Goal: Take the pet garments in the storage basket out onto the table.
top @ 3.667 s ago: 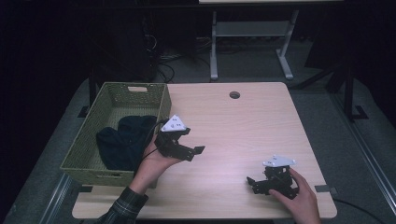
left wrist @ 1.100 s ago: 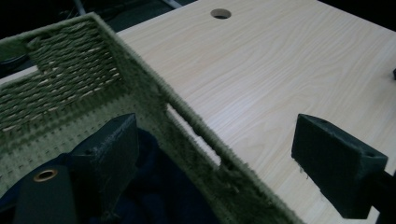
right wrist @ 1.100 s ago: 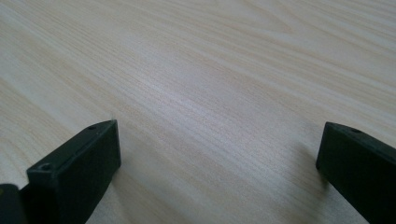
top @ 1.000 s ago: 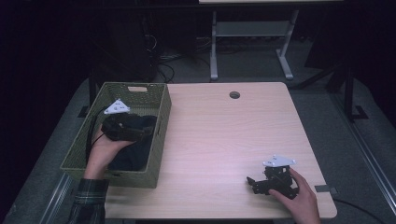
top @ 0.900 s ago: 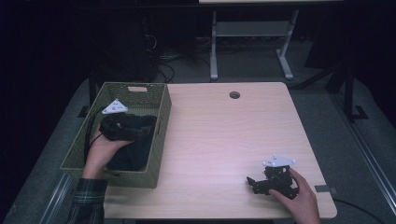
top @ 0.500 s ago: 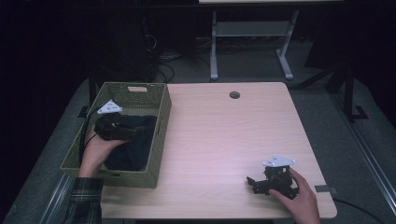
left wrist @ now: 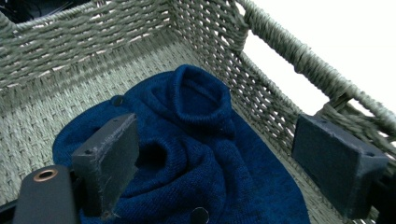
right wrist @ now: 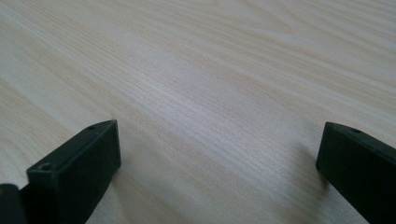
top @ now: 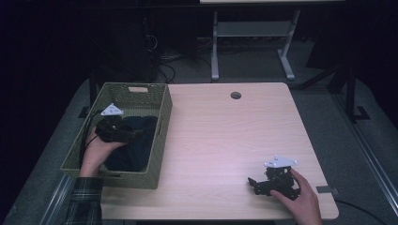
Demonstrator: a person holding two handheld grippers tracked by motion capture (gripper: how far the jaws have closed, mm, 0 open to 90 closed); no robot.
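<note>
A pale wood-grain tabletop (top: 225, 136) fills the middle of the high view, with a small round hole (top: 235, 95) near its far edge. On the left part of the tabletop sits a green woven basket (top: 162, 117), its far wall cut by a handle slot. Inside the basket lies a dark blue knitted garment (left wrist: 201, 154), crumpled, with its ribbed collar turned up toward the far corner; it covers most of the basket floor and reaches the right-hand wall.

The person's left hand (top: 96, 152), coming out of a plaid sleeve (top: 84, 201), holds the left gripper (top: 133, 133) down inside the basket, just above the garment. In the left gripper view its jaws stand spread wide, one over the knit, the other beside the basket wall, with nothing between them.

The right hand (top: 302, 199) rests at the near right corner of the tabletop, holding the right gripper (top: 253, 183) low over the bare wood, well apart from the basket. In the right gripper view its jaws are also spread wide, with only wood grain between them.
</note>
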